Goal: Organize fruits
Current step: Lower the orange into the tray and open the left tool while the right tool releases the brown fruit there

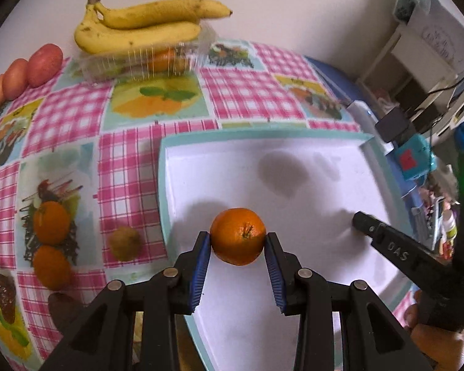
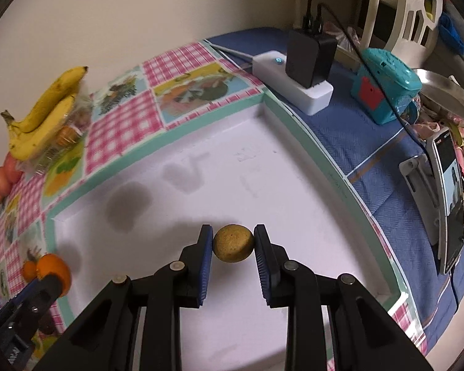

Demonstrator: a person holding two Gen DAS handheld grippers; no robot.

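Left wrist view: two bananas (image 1: 139, 27) lie joined at the stem on top of one clear plastic box (image 1: 145, 61) at the far edge of the checked tablecloth (image 1: 238, 92). Three reddish fruits (image 1: 24, 75) sit in a row to their left. Two oranges (image 1: 51, 244) rest on the cloth at the left, a small yellow-green fruit (image 1: 125, 242) lies just outside the tray, and a dark brown fruit (image 1: 63, 307) shows at the lower left. The left gripper (image 1: 238, 244) is narrowed around one orange (image 1: 238, 236), both blue pads pressing its sides, over the white tray (image 1: 294, 167) with a teal rim. That orange is round, glossy, with a short green stem facing up. The right gripper's black finger (image 1: 386, 244) reaches in from the right over the tray.

Right wrist view: the right gripper (image 2: 233, 244) is clamped on one small round fruit (image 2: 233, 242), dull yellow-brown and speckled, held above the same tray (image 2: 232, 160). At the lower left the left gripper (image 2: 40, 281) carries its orange (image 2: 54, 270) over the tray's rim. Beyond the tray stand one white power strip (image 2: 294, 83) with a black adapter (image 2: 311, 61), a teal box (image 2: 383, 86) and a propped phone (image 2: 448, 204).
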